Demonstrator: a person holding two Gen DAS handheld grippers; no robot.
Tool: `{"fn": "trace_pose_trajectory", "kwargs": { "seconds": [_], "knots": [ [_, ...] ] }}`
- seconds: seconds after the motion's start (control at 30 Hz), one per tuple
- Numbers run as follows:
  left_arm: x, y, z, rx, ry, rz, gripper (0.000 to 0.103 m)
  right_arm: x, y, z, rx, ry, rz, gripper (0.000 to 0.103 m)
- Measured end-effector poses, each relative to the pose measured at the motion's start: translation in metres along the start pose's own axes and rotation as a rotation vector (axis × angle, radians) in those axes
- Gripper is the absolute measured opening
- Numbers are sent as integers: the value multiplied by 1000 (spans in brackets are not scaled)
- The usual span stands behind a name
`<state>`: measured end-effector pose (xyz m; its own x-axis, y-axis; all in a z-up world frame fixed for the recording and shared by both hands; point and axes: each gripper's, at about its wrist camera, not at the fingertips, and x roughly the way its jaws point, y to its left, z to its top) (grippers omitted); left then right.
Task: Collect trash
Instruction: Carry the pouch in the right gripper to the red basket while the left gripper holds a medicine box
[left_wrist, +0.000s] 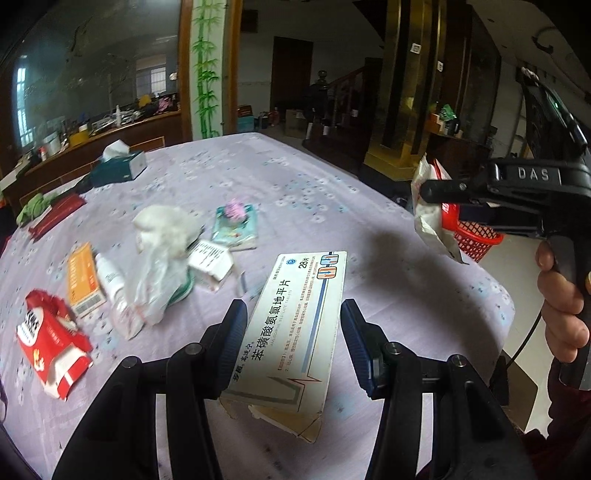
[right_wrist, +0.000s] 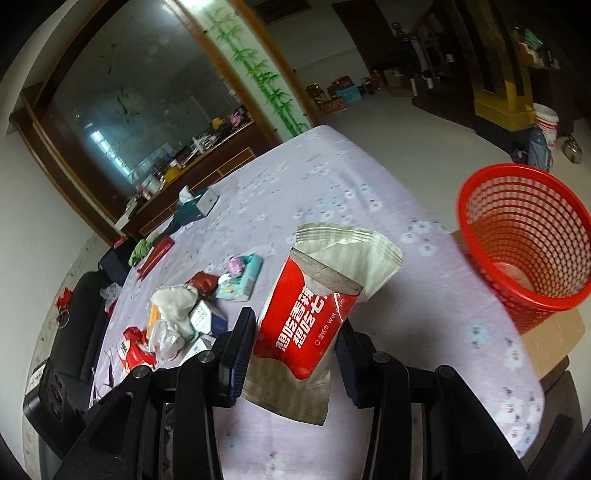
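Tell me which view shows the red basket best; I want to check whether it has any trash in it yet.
The right wrist view: the red basket shows whole, mouth toward the camera, mesh wall and bottom visible, no trash evident inside. In the left wrist view only a sliver of it shows behind the right claw and its wet wipe packet.

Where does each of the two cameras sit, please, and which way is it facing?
Left wrist: rides the left gripper, looking across the lilac flowered tablecloth; fingers flank a white medicine box; the right gripper and a hand show at right.
Right wrist: rides the right gripper, facing the red mesh plastic basket; fingers pinch a red wet-wipe packet.
Shared: tablecloth, teal tissue box, trash pile, basket.
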<state>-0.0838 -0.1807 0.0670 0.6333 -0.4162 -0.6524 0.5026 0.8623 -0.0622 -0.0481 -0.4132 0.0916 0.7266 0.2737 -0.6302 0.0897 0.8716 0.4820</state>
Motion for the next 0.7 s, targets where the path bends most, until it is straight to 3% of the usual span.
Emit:
{"fn": "trace_pose_trajectory", "kwargs": {
  "seconds": [0.43, 0.7],
  "knots": [
    [33, -58, 47, 75, 3, -102, 51, -48, -90, 17, 114, -74, -56, 45],
    [72, -124, 93, 130, 4, -218, 51, -85, -160, 49, 186, -150, -152, 45]
  ]
}}
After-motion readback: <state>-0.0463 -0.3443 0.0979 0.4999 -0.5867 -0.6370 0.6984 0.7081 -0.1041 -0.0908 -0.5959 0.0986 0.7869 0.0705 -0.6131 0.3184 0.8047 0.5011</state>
